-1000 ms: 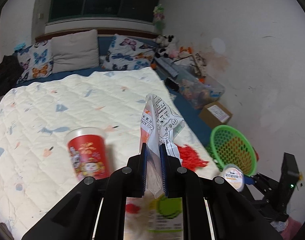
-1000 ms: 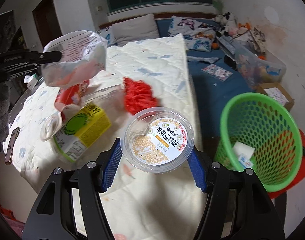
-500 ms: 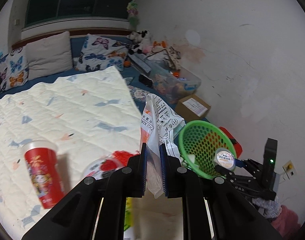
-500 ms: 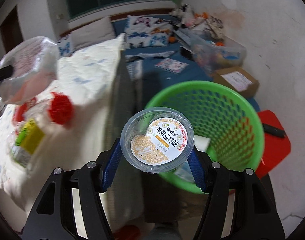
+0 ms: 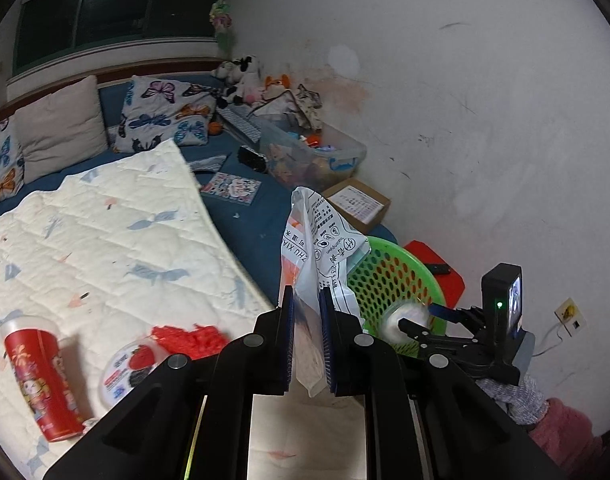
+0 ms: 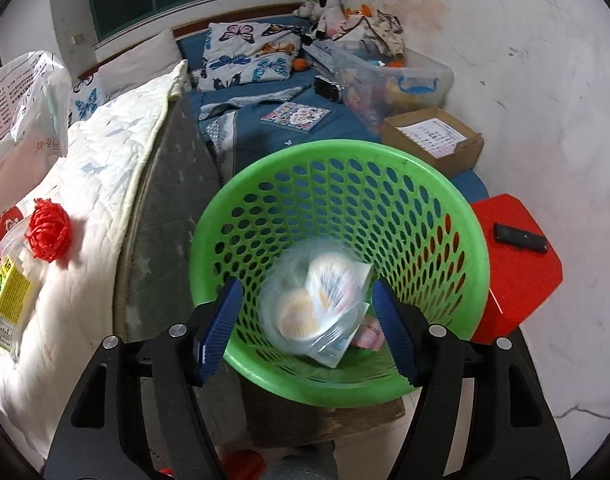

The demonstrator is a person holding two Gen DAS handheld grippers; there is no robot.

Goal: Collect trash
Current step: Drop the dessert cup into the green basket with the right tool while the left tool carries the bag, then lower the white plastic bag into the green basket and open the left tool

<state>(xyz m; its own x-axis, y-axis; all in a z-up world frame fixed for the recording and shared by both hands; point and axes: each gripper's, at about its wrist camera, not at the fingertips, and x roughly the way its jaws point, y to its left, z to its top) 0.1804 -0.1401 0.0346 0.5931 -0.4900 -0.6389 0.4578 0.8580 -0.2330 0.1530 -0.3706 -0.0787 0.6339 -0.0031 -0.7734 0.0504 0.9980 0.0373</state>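
My left gripper (image 5: 307,316) is shut on a white printed plastic bag (image 5: 321,240), held up near the bed's edge, just left of the green mesh basket (image 5: 393,276). My right gripper (image 6: 305,292) hangs over the green basket (image 6: 425,184) and its jaws are opening. The clear labelled cup (image 6: 317,304) is blurred between the blue pads, free of both, dropping into the basket onto other wrappers. The left wrist view shows the right gripper (image 5: 409,316) at the basket's rim. The bag (image 6: 21,92) shows at far left.
On the quilt lie a red paper cup (image 5: 37,376), a round lidded tub (image 5: 125,368), red string (image 6: 49,232) and a yellow-green carton (image 6: 5,300). A red stool (image 6: 517,280) with a black remote (image 6: 521,238) stands right of the basket; a cardboard box (image 6: 433,140) is behind.
Both grippers have swung right from over the bed to the basket. The right jaws have widened and let go of the cup, which is falling into the basket. The left still holds the bag.
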